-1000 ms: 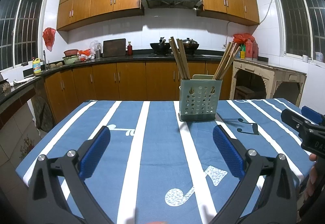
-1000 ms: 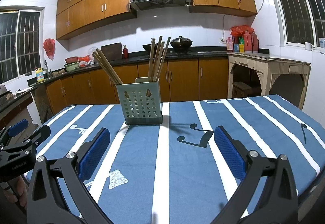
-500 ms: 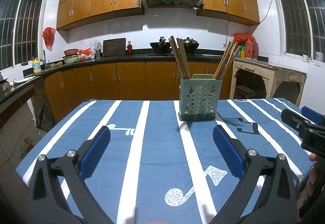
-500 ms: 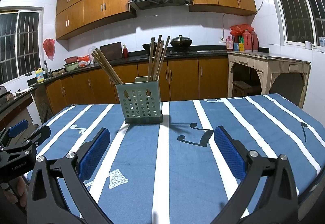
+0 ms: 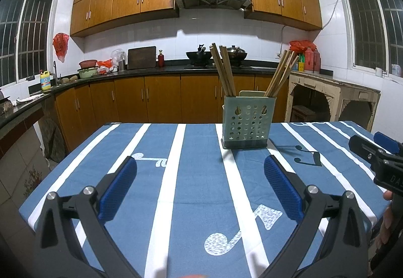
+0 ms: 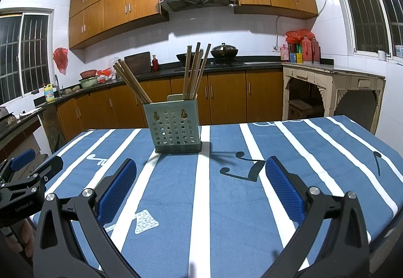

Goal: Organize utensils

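Observation:
A pale green perforated utensil holder (image 5: 248, 122) (image 6: 173, 125) stands upright on the far middle of the table. Two bunches of wooden chopsticks (image 5: 224, 69) (image 6: 195, 71) lean outward from it, one at each side. My left gripper (image 5: 200, 172) hovers open over the near part of the cloth, well short of the holder, nothing between its blue pads. My right gripper (image 6: 200, 172) is open too and holds nothing, at a similar distance. Each gripper shows at the edge of the other's view: the right one (image 5: 377, 149), the left one (image 6: 25, 172).
The table (image 5: 161, 177) wears a blue cloth with white stripes and music notes. Kitchen counters (image 5: 126, 71) with cabinets run behind and to the left, a cream side table (image 6: 332, 76) stands at the right. A hand (image 5: 386, 222) shows at the right edge.

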Tool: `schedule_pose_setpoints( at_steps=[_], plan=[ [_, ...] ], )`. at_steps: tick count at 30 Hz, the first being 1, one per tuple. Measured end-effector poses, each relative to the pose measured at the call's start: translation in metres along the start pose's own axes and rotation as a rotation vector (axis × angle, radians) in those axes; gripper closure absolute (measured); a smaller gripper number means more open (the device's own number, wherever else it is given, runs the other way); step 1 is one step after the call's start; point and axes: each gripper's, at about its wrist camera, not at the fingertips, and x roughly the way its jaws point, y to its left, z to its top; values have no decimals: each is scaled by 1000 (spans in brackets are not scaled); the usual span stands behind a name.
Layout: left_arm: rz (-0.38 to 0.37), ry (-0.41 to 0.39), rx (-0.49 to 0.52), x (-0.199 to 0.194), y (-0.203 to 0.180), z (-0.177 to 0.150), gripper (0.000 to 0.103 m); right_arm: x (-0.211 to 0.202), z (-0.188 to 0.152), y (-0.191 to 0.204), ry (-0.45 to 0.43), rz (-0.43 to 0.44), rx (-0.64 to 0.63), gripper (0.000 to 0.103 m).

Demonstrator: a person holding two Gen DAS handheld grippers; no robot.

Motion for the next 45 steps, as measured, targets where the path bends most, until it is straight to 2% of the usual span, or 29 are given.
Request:
schedule_pose_setpoints(
  at_steps=[45],
  plan=[
    [0, 7, -3, 0, 2, -6, 4, 0, 4, 1, 5, -1, 4, 2]
  ],
)
